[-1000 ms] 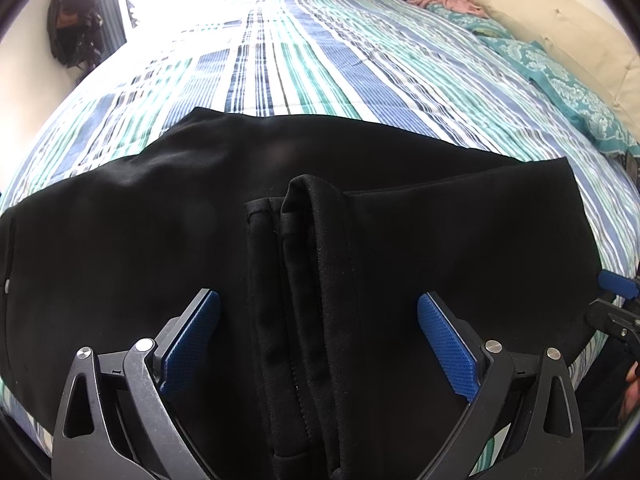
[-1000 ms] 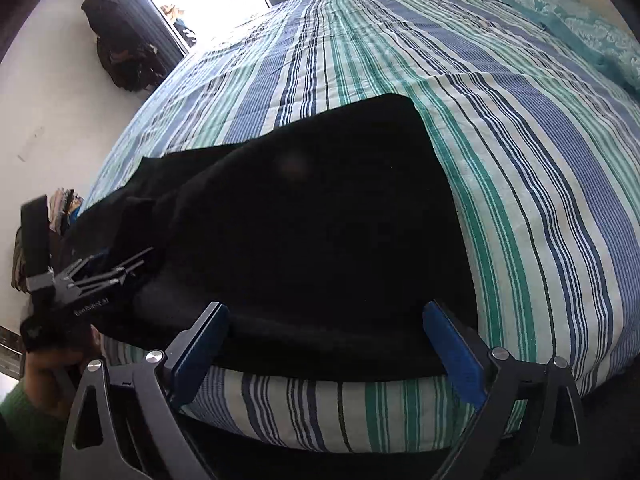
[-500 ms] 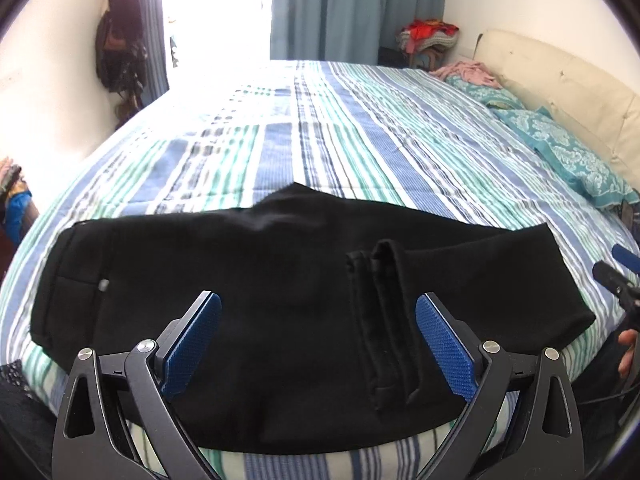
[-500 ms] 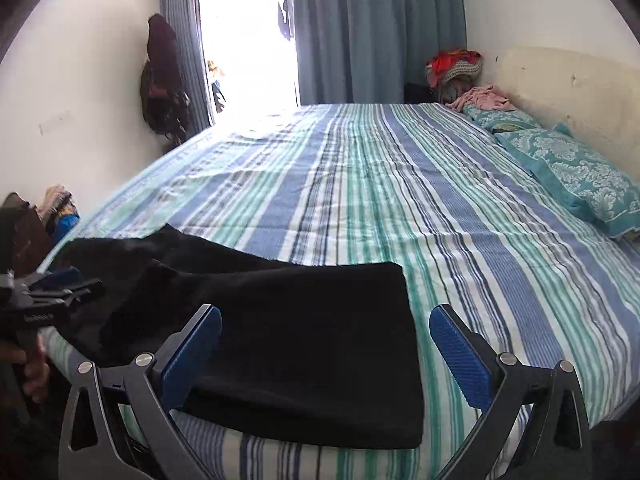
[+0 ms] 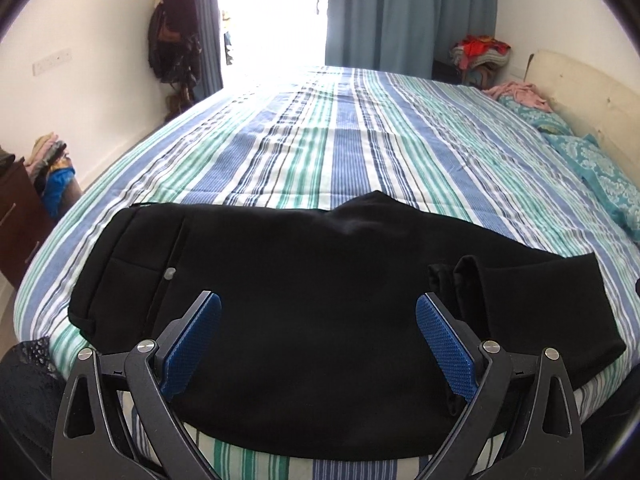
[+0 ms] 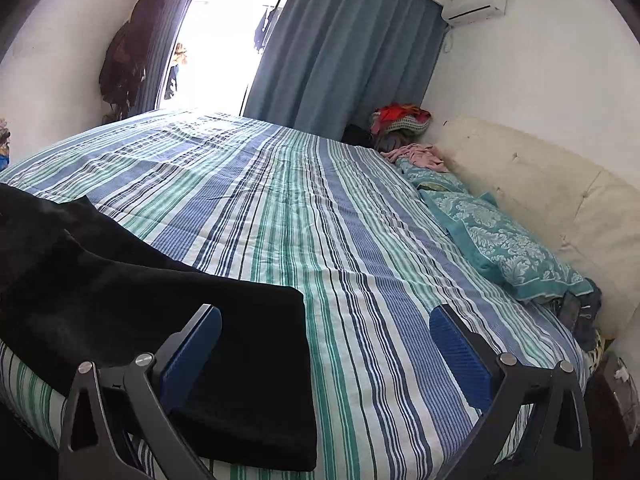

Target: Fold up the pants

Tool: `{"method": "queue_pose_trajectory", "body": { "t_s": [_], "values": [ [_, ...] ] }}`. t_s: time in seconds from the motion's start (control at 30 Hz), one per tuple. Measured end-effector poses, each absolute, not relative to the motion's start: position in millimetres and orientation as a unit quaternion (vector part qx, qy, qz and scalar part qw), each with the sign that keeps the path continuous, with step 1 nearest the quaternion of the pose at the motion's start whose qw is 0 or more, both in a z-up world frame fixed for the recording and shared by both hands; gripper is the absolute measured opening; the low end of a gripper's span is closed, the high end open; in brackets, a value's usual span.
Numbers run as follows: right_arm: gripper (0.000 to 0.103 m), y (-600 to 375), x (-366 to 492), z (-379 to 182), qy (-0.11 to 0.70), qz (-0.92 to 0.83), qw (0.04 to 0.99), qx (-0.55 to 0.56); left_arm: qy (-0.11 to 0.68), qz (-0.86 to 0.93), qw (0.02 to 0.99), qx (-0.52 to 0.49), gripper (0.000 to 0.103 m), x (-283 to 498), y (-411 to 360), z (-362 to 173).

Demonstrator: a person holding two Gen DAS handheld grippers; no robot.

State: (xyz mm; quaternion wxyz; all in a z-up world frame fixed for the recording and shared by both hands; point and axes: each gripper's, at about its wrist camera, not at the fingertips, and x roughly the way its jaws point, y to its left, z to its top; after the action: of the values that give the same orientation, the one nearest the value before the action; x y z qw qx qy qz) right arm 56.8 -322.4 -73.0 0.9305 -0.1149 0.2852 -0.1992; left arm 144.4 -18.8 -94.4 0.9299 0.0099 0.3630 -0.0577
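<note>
Along the bed's (image 5: 360,128) near edge, folded black pants (image 5: 320,300), striped sheet beyond.

Left gripper (image 5: 318,314), right gripper (image 6: 325,325) — black frames, blue pads, seemingly silver screws.

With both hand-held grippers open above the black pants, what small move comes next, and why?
Probably lower the left hand-held gripper onto the waistband end and grip it: the pants lie folded once on the bed, both hand-held grippers empty.
</note>
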Motion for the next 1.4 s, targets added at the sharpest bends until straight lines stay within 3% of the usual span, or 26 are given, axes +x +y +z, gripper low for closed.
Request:
{"method": "queue_pose_trajectory", "body": {
  "t_s": [0.9,1.4],
  "values": [
    [0.103,-334,56,-81,0.315,-0.195,0.925,-0.084,0.389,-0.049,0.920,0.023,0.099,154,-10,-96],
    [0.103,-337,57,-83,0.322,-0.192,0.924,-0.073,0.439,-0.053,0.896,-0.033,0.099,170,13,-105]
  ]
}}
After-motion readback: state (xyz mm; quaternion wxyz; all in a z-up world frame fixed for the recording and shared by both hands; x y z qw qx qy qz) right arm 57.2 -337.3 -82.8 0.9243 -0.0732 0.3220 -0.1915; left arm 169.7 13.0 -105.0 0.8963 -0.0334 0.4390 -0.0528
